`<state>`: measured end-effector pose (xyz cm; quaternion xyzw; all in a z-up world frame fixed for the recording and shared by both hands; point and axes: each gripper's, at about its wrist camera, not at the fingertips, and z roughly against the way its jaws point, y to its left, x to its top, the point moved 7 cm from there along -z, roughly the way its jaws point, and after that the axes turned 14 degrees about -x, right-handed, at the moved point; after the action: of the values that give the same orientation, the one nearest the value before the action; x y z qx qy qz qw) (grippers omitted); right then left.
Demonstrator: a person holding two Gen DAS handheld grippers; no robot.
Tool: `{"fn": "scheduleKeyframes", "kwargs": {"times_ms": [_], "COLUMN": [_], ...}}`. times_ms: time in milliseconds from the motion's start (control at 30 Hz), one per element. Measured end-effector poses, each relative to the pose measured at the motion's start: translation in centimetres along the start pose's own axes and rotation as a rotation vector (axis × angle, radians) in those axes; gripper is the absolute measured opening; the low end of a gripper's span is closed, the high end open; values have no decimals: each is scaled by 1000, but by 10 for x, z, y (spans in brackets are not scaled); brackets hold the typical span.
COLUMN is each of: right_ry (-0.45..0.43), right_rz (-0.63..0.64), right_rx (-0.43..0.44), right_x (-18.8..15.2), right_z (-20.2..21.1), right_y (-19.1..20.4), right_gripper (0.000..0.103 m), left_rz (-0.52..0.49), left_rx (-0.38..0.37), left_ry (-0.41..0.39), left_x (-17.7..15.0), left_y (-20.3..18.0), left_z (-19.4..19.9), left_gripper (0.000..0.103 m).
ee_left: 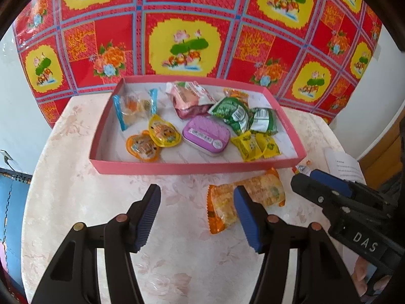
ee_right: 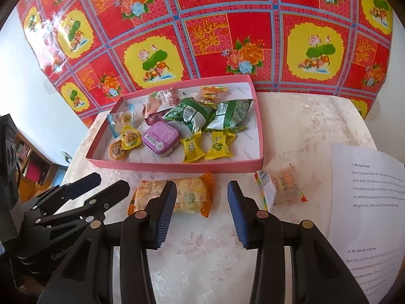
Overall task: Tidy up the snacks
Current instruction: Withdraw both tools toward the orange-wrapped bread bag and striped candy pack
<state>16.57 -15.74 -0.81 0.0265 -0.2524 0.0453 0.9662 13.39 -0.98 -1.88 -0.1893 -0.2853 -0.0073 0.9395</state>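
A shallow pink box (ee_left: 192, 168) (ee_right: 162, 165) on the round table holds several snacks: a purple tin (ee_left: 206, 134) (ee_right: 162, 137), green packets (ee_left: 233, 112) (ee_right: 192, 115), yellow candies (ee_left: 255, 145) (ee_right: 207, 145), jelly cups (ee_left: 152, 139) (ee_right: 124, 143). An orange-wrapped cake (ee_left: 260, 190) (ee_right: 188, 196) lies on the table in front of the box. A small clear packet (ee_right: 281, 188) lies to its right. My left gripper (ee_left: 197, 215) is open and empty, just left of the cake. My right gripper (ee_right: 201, 211) is open and empty, hovering near the cake's right end; it also shows in the left wrist view (ee_left: 319, 186).
A printed paper sheet (ee_right: 367, 202) (ee_left: 344, 167) lies at the table's right edge. A red and yellow floral cloth (ee_left: 197, 25) (ee_right: 227, 33) hangs behind the box. The left gripper shows at the lower left of the right wrist view (ee_right: 96, 187).
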Motion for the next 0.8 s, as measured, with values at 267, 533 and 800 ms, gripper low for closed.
{"fn": "scheduleKeyframes", "kwargs": {"times_ms": [267,533,800], "right_ry": [29,50,53], "right_rz": [-6,-37,-101], "right_rx": [20,34,35], "right_x": [-6,-8,-6], "right_z": [-9,-14,-11], "right_y": [-2,-13,-39], "right_gripper": [43,43,42], "left_rz": [-28,-53,-99], "left_rx": [-27,-40,-73], "left_ry": [66,71,61], "left_x": [-14,-15,-13], "left_y": [-11,-17,-26], "left_z": [-19,-23,-19], "left_gripper": [63,63,63]}}
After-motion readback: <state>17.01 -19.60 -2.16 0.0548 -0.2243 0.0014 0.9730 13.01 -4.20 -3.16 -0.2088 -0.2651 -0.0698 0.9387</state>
